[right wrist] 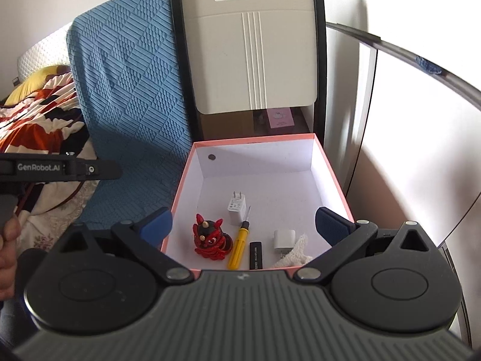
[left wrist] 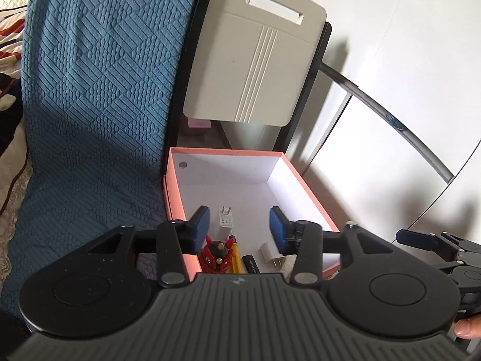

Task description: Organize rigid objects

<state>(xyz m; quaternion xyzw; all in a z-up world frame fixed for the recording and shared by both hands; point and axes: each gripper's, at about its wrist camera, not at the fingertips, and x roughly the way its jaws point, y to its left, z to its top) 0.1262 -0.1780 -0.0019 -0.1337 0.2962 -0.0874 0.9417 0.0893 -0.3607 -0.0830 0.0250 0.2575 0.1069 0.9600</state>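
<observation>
A pink-rimmed white box (right wrist: 333,174) (left wrist: 303,180) holds a red dragon figurine (right wrist: 210,237) (left wrist: 218,254), a yellow screwdriver (right wrist: 237,246) (left wrist: 236,254), a black USB stick (right wrist: 256,255) (left wrist: 251,263), two white plug chargers (right wrist: 236,206) (right wrist: 284,240) (left wrist: 225,221) (left wrist: 270,252) and a white cloth scrap (right wrist: 296,249). My left gripper (left wrist: 242,228) is open and empty above the box's near end. My right gripper (right wrist: 243,224) is open and empty, hovering over the box's near edge. The left gripper's side (right wrist: 60,168) shows at the left of the right wrist view; the right gripper's fingers (left wrist: 418,238) show in the left wrist view.
A blue textured cover (right wrist: 129,90) lies left of the box. A beige chair back (right wrist: 255,48) stands behind it. A white wall and a curved metal rail (right wrist: 421,60) are on the right. Patterned bedding (right wrist: 36,114) lies far left.
</observation>
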